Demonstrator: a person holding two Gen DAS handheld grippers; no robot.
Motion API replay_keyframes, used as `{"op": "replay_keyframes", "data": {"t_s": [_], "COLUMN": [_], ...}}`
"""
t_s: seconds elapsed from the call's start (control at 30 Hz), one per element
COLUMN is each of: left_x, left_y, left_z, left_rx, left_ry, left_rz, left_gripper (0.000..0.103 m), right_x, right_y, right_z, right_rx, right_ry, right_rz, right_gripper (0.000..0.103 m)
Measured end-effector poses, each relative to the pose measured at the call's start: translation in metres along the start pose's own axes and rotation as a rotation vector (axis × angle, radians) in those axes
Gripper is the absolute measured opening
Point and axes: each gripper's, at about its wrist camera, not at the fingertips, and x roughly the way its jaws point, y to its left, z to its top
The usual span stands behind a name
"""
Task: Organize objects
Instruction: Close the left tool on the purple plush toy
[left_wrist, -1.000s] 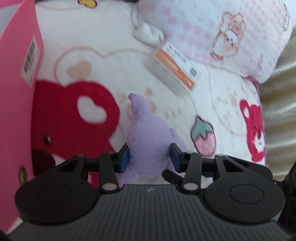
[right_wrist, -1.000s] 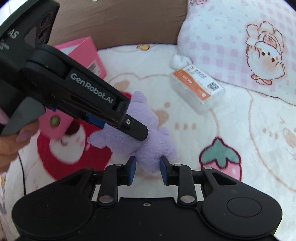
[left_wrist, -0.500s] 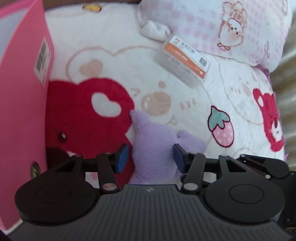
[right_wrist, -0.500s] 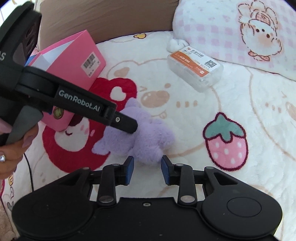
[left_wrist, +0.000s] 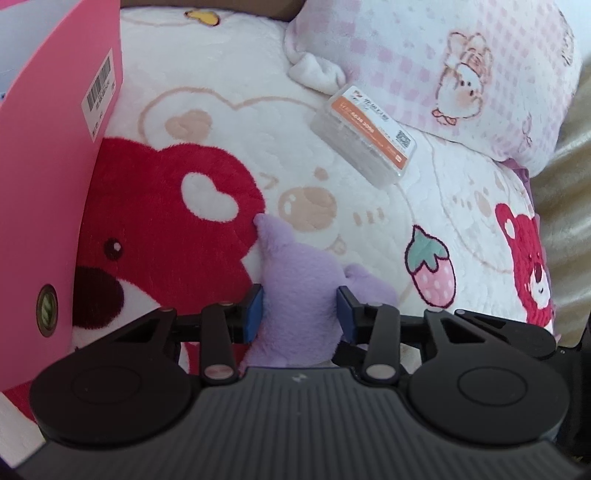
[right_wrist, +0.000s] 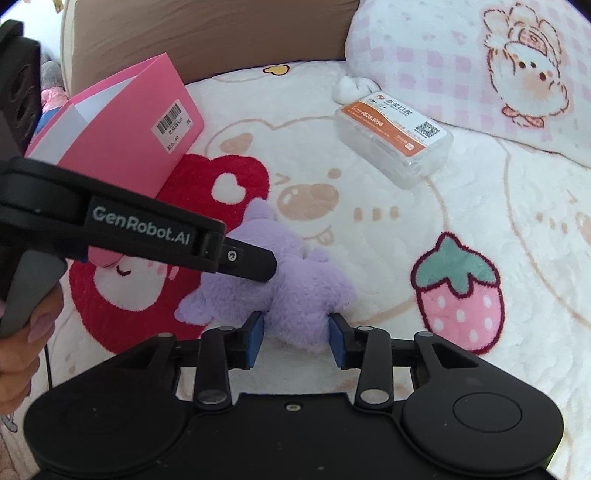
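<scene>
A purple plush toy lies on the printed blanket, one ear pointing away. My left gripper is closing on its body, and both blue pads press into the fur. From the right wrist the same plush toy shows with the left gripper's finger across its top. My right gripper is opening. The toy's near end sits between the pads, and the fur only brushes them. A hand holds the left gripper's handle.
A pink folder stands open at the left, close to the toy. A clear plastic box with an orange label lies further back, by a pink checked pillow. A brown headboard closes the far side.
The left jaws widened, then narrowed onto the plush toy. The toy left the right gripper's jaws, and its near end is between them again, now set wider.
</scene>
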Motion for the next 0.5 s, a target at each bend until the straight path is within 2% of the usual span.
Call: {"op": "replay_keyframes", "data": {"t_s": [0.13, 0.5], "left_x": [-0.005, -0.026], "left_y": [-0.003, -0.001], "left_z": [0.000, -0.012], "left_rx": [0.035, 0.044], "left_ry": [-0.004, 0.010], "left_rz": [-0.007, -0.010], "left_gripper": [0.041, 0.040], "right_x": [-0.006, -0.019], "right_y": [0.005, 0.016], "right_z": [-0.003, -0.010], "right_rx": [-0.010, -0.027], "right_ry": [-0.016, -0.019], "right_rz": [-0.009, 0.010], "right_gripper": [0.043, 0.044]}}
